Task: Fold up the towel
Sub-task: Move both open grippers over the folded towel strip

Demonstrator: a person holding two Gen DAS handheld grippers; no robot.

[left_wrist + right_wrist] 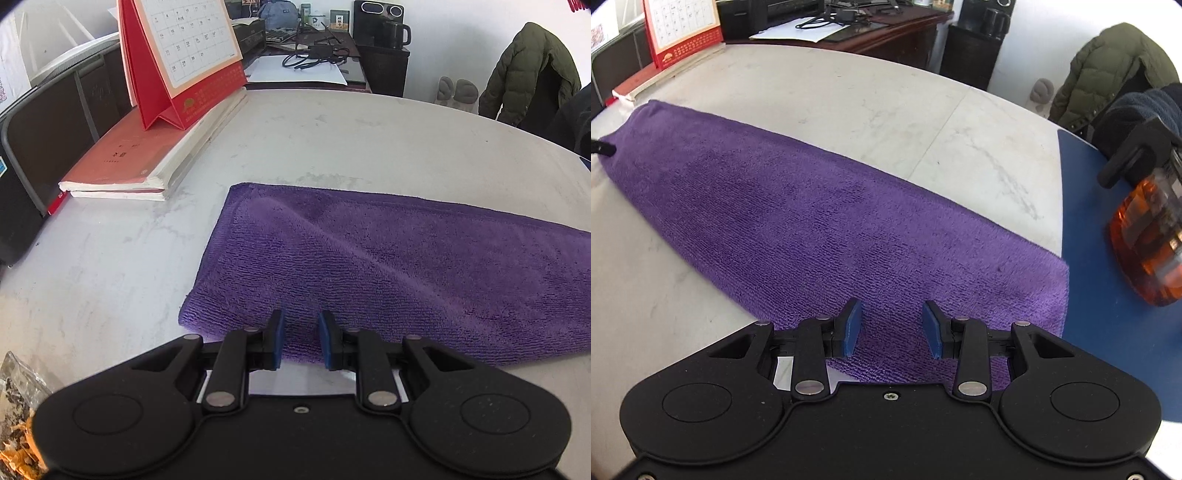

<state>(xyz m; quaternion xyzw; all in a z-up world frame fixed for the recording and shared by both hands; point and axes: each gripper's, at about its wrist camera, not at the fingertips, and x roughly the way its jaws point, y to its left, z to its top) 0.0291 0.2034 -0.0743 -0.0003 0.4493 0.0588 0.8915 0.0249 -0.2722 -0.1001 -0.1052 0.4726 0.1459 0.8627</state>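
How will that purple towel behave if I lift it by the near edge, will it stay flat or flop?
The purple towel will probably flop and drape: a soft ridge already runs across it. It looks light, a thin folded strip lying flat on the table. Its looped pile should grip rather than slip, though the layers may separate if only one is pinched.
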